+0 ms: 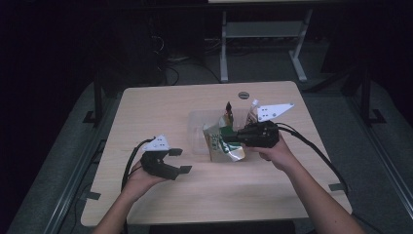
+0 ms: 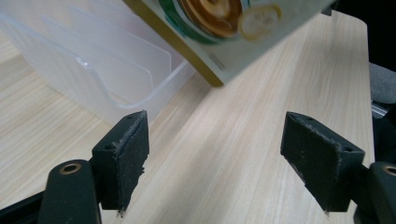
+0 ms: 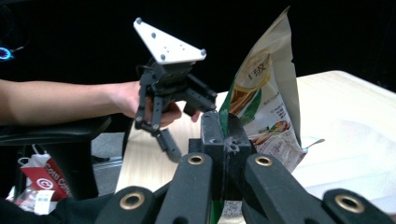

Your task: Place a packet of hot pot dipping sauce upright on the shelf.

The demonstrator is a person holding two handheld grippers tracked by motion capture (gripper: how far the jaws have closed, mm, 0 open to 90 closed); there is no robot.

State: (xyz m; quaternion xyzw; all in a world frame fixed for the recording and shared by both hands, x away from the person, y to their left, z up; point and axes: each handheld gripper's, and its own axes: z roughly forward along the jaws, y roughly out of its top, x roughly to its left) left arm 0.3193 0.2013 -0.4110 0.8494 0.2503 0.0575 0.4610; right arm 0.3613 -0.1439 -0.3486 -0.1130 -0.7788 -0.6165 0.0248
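Dim room, light wood table. Clear divided organiser bin at centre. Right gripper pinches snack pouch edge, pouch raised beside bin, likely for slotting in. Left gripper spread, empty, clear of pouch.

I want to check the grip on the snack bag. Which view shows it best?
The right gripper view: the right gripper is shut on the snack bag's edge, up close. The high view shows the bag small beside the clear tray; the left gripper view shows a corner.
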